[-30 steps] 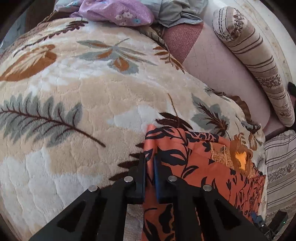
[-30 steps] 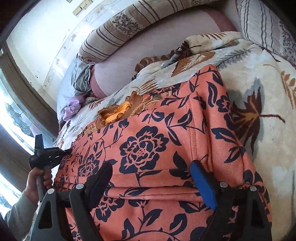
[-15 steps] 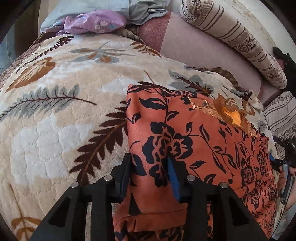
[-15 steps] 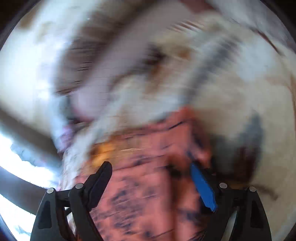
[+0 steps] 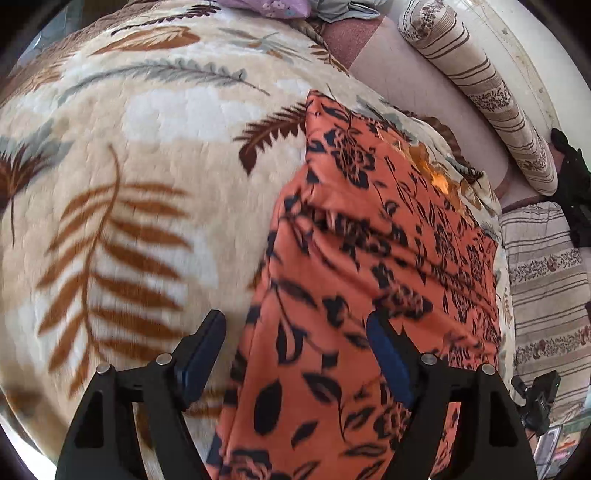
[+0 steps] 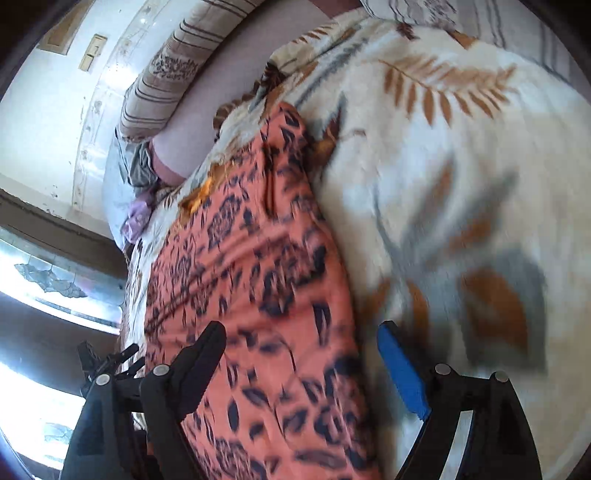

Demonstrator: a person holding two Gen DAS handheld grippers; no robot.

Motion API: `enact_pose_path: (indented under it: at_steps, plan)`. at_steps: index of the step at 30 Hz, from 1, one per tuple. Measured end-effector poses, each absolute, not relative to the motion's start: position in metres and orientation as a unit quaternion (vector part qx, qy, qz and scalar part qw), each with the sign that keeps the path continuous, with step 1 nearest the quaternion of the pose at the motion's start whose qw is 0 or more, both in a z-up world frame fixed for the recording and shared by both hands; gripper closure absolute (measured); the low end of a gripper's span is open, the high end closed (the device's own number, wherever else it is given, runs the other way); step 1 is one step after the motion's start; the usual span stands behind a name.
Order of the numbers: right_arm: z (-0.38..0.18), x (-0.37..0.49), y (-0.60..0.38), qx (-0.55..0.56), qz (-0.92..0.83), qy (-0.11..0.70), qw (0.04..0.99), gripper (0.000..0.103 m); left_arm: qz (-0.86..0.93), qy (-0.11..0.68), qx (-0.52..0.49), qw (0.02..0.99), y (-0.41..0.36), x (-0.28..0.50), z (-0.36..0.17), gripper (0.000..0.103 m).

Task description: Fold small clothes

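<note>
Left gripper [image 5: 295, 354]: jaws just opening wide, no longer pinching orange floral garment [image 5: 369, 258]. Right gripper [image 6: 303, 365]: wide, empty. Garment folded narrower than before on leaf-patterned blanket [image 5: 147, 147].

you see a leaf-print blanket [image 5: 147, 155], a striped bolster [image 5: 480, 85] beyond it, a purple cloth [image 5: 269, 6] at its far edge.

Each gripper, the left gripper [image 5: 295, 354] and the right gripper [image 6: 303, 365], has two black plastic fingers with blue pads and small shiny round silver screws.
</note>
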State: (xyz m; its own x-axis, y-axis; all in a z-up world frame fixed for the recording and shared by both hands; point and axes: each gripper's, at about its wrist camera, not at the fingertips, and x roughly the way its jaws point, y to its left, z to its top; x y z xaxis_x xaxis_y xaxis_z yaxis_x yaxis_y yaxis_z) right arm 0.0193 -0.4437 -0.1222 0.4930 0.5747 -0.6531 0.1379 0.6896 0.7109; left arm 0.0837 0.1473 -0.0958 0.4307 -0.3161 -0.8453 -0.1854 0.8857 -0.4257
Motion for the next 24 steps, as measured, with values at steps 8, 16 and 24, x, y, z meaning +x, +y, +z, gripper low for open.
enact_pose_path:
  at_steps: [8,16,24]
  plan:
    - [-0.154,-0.063,-0.462,0.492,0.187,0.462,0.714,0.018,-0.039,0.519,-0.223,0.824,0.132,-0.003,-0.095,0.024]
    - [-0.147,-0.068,-0.448,0.431,0.195,0.469,0.746,0.017,0.007,0.523,-0.248,0.816,0.147,-0.06,-0.102,0.024]
    - [-0.14,-0.065,-0.434,0.359,0.146,0.523,0.759,0.066,0.014,0.557,-0.17,0.813,0.13,-0.071,-0.112,0.088]
